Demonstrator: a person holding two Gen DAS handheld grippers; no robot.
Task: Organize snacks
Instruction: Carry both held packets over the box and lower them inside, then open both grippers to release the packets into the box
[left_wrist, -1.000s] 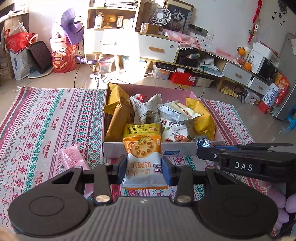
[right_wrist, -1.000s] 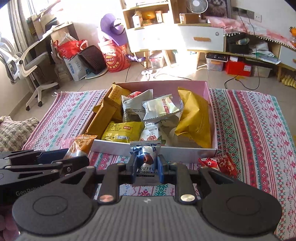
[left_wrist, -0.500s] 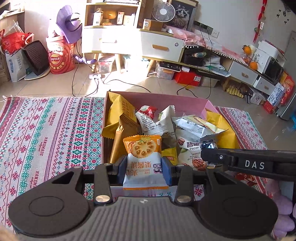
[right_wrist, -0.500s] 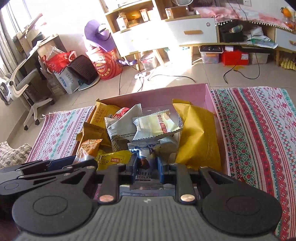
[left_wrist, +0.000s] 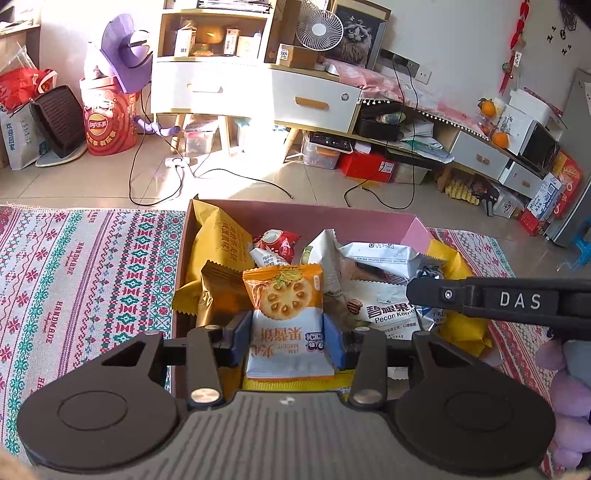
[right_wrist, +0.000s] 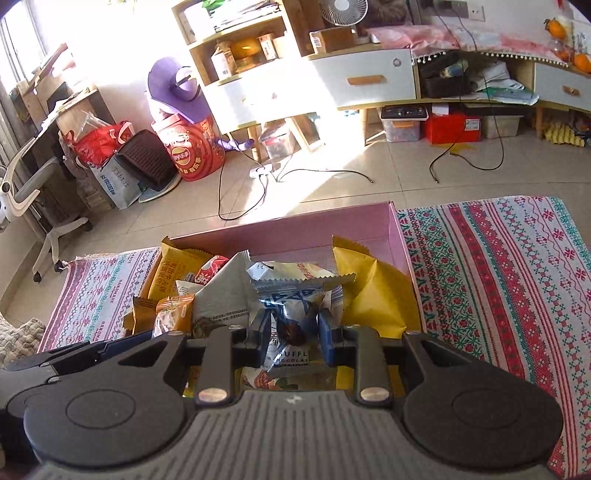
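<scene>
Left tongs (left_wrist: 287, 341): closed on an orange-and-white biscuit packet (left_wrist: 283, 321), gripped at its lower half, packet upright, held over the near left part of the pink box (left_wrist: 332, 218). Right tongs (right_wrist: 293, 341): closed on a blue-silver truffle chocolate packet (right_wrist: 293, 314), held over the middle of the same box. Box sits on a patterned woven rug (left_wrist: 85, 266). Box contents crowded: yellow pouches (right_wrist: 373, 295) along the left and right walls, a brown bar wrapper (left_wrist: 218, 291), a small red packet (left_wrist: 277, 242), a white pecan kernel packet (left_wrist: 384, 306). In the left wrist view the right tongs enter from the right edge, just above the pecan packet.
</scene>
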